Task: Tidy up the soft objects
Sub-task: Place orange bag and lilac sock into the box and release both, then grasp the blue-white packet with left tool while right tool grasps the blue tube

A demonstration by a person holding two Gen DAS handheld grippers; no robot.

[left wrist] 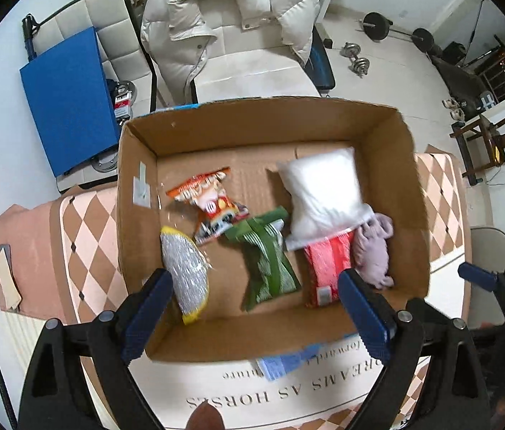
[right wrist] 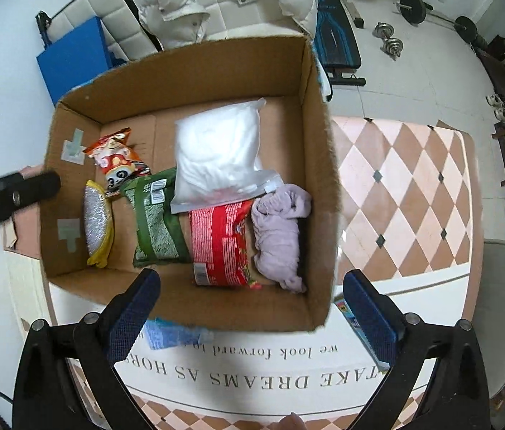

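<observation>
An open cardboard box (left wrist: 138,215) (right wrist: 318,179) stands on the table. Inside lie a white soft bag (left wrist: 320,190) (right wrist: 220,154), a lilac cloth (left wrist: 372,251) (right wrist: 281,233), a red packet (left wrist: 327,265) (right wrist: 222,243), a green packet (left wrist: 270,261) (right wrist: 157,222), an orange snack bag (left wrist: 209,200) (right wrist: 116,157) and a silver-and-yellow scrubber (left wrist: 186,268) (right wrist: 98,225). My left gripper (left wrist: 256,315) is open and empty above the box's near side. My right gripper (right wrist: 252,311) is open and empty over the near wall. A blue cloth (left wrist: 284,362) (right wrist: 170,333) lies partly under the box.
The table has a checked pink cloth (right wrist: 403,193) with printed words. A white jacket (left wrist: 231,10) drapes a chair behind the box. A blue board (left wrist: 70,100) leans at the left. Dumbbells (left wrist: 356,57) lie on the floor. A blue-printed item (right wrist: 351,315) lies right of the box.
</observation>
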